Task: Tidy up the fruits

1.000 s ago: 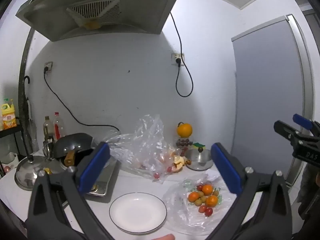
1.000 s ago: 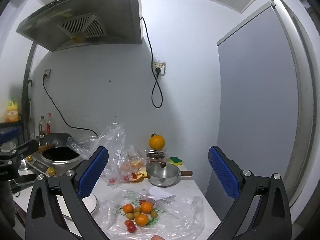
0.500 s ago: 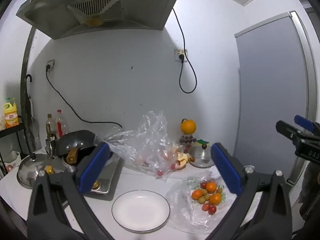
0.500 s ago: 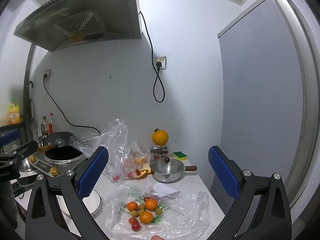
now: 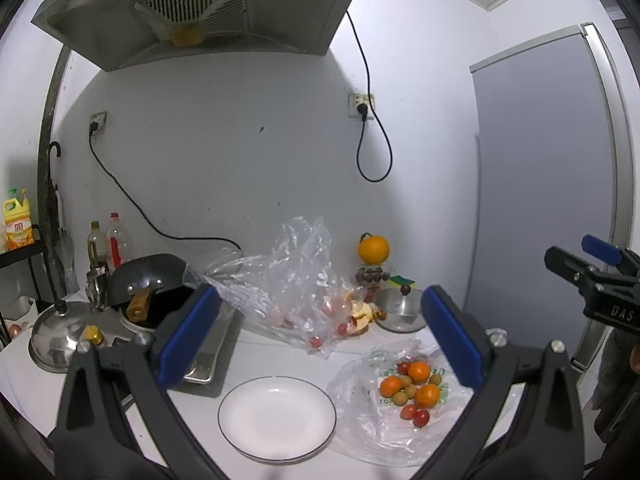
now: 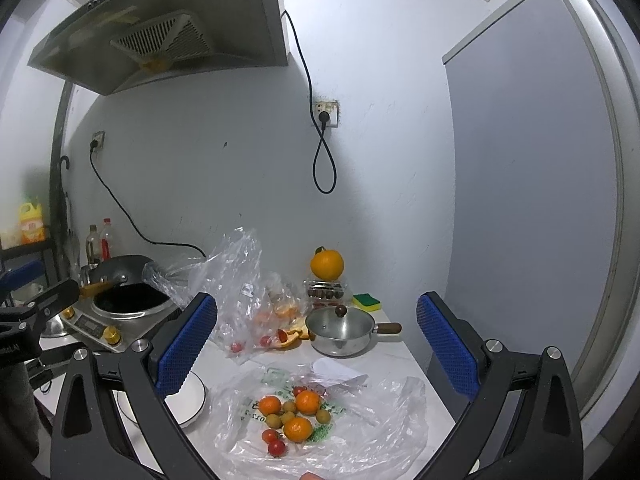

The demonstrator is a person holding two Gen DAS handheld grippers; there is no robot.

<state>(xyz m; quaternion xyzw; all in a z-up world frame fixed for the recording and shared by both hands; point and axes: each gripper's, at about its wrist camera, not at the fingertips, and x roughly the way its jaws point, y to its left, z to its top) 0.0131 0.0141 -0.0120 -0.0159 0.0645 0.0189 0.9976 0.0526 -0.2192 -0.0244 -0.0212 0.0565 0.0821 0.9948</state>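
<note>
White tabletop (image 6: 396, 364) carried it all: both tools, left tool (image 5: 320, 340) and right tool (image 6: 316, 344), hovered wide open and empty. Fruits (image 6: 292, 416) sat near on a flattened bag (image 6: 360, 428), plate (image 5: 276, 418) left. Small, round, probably soft and slippery; pinch each gently across its middle.

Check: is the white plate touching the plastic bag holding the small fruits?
Cannot tell. In the left wrist view the white plate rim meets the plastic bag edge with no visible gap, but contact isn't plain. In the right wrist view a claw finger hides it.
</note>
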